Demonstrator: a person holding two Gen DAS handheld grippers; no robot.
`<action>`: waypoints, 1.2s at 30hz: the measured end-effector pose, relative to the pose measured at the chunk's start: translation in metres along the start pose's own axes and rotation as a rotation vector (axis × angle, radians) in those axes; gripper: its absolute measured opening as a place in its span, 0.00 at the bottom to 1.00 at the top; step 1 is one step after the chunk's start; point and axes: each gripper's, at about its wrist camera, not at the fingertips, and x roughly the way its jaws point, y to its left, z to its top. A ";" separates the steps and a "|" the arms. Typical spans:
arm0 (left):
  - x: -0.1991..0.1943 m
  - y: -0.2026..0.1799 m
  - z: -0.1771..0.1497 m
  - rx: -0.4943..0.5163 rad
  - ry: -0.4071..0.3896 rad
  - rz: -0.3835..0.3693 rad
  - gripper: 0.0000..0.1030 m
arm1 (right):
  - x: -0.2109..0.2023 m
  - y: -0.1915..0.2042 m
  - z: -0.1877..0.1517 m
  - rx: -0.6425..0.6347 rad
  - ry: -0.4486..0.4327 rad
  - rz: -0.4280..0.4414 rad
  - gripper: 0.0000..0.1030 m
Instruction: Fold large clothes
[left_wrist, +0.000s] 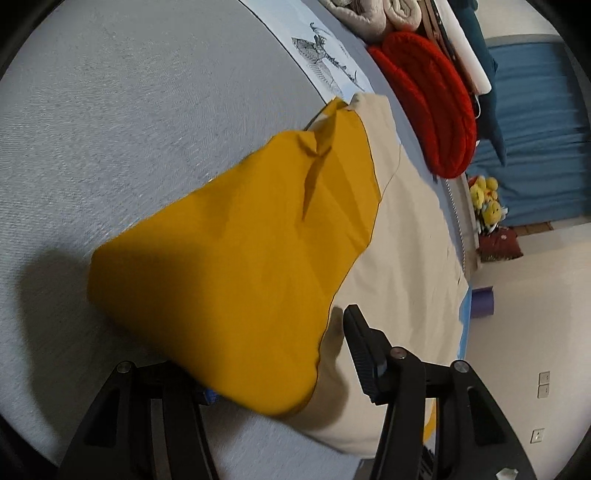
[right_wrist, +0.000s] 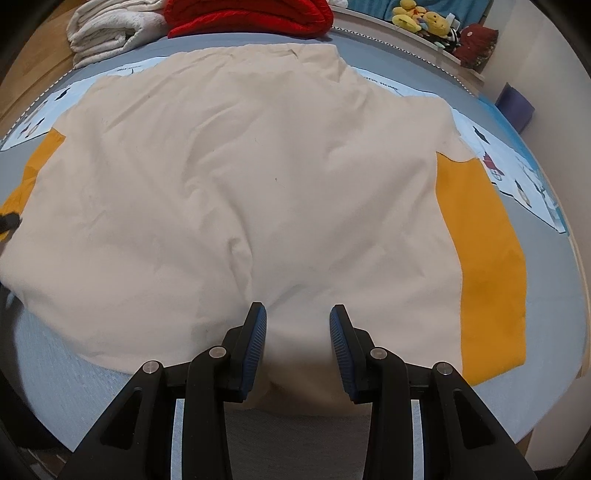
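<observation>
The cream garment (right_wrist: 258, 177) with mustard-yellow sleeves lies spread flat on the grey bed cover (right_wrist: 546, 280), its body creased and filling most of the right wrist view. One yellow sleeve (right_wrist: 484, 258) lies flat along the garment's right side in that view; the other yellow sleeve (left_wrist: 251, 266) fills the middle of the left wrist view, draped over the cream body and over part of the left hand-held gripper.

The right hand-held gripper (right_wrist: 298, 343) stands at the garment's near hem, its blue-ribbed pads on either side of a raised fold of cream cloth (whether the pads press it I cannot tell). The left hand-held gripper (left_wrist: 280, 369) has its jaws partly apart; one finger (left_wrist: 364, 354) is clear above the cream cloth, the other is hidden beneath the yellow sleeve, and the pictures do not settle whether it holds anything.

Under the garment a light blue printed sheet (right_wrist: 524, 181) shows at the edges. Beyond it, a red knitted item (right_wrist: 251, 16) and folded white towels (right_wrist: 107, 33) sit at the far side of the bed. No container is visible; yellow plush toys (right_wrist: 421, 18) rest on a ledge, and a purple block (right_wrist: 515, 105) stands off the bed's edge.
</observation>
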 end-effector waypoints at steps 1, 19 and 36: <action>0.002 0.000 0.001 0.001 -0.003 0.000 0.45 | 0.000 -0.001 0.000 -0.002 0.000 0.002 0.37; -0.085 -0.076 0.002 0.315 -0.120 0.052 0.08 | -0.071 0.050 0.010 0.026 -0.274 -0.009 0.37; -0.109 -0.164 -0.062 0.748 -0.241 0.149 0.08 | -0.184 -0.026 0.059 -0.041 -0.477 0.140 0.66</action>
